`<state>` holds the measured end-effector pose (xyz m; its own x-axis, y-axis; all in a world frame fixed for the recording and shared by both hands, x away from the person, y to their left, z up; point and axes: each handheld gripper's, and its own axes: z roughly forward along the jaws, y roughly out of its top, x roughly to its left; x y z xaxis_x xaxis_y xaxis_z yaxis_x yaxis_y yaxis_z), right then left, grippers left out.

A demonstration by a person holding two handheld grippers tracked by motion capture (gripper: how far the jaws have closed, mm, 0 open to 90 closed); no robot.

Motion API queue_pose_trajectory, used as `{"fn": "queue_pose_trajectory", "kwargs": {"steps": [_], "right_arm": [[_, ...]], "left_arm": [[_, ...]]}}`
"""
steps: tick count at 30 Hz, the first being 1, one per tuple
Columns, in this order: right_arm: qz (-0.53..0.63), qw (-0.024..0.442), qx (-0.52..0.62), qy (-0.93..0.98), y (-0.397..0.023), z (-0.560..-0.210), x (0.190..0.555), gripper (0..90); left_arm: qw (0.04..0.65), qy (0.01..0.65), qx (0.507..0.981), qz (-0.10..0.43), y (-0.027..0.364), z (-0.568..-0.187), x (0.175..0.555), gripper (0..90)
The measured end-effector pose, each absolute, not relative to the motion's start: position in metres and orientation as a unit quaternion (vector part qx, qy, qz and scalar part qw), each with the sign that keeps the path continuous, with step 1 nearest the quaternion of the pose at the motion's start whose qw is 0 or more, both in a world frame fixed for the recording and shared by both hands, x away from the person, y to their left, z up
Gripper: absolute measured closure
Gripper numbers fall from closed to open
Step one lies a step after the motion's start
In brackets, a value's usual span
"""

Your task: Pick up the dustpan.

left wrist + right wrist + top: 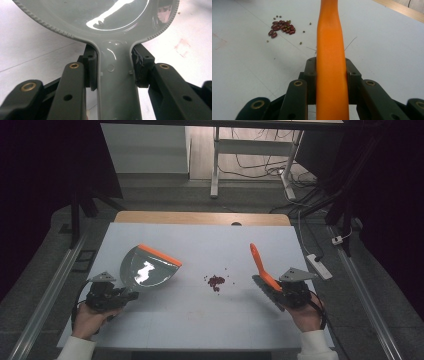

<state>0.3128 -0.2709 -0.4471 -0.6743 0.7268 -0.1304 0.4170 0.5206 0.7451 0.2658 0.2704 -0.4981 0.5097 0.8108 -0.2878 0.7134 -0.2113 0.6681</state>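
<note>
A grey dustpan with an orange lip lies on the white table top at the left. My left gripper is shut on its handle, the pads pressing both sides, and the pan's bowl rises ahead of the jaws. At the right, my right gripper is shut on an orange brush, whose handle runs up between the jaws and whose dark bristles rest near the table. A small heap of red beans with a few green grains lies between the two tools, and the beans sit ahead-left of the brush.
A white power strip lies off the table's right edge. The table's wooden far edge shows beyond the white top. Past it, a white desk frame and cables sit on the floor. Faint pink stains mark the surface.
</note>
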Motion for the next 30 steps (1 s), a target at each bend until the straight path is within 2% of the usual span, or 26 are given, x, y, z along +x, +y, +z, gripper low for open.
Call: {"fn": "queue_pose_trajectory", "kwargs": {"steps": [14,30], "right_arm": [[0.357,0.219,0.336,0.844,-0.267,-0.445,0.314,69.8],[0.359,0.219,0.327,0.846,-0.259,-0.444,0.317,69.8]], "left_arm": [[0.395,0.439,0.806,0.046,0.263,-0.493,0.262,61.7],[0.363,0.365,0.857,0.027,0.240,-0.492,0.258,61.7]]}}
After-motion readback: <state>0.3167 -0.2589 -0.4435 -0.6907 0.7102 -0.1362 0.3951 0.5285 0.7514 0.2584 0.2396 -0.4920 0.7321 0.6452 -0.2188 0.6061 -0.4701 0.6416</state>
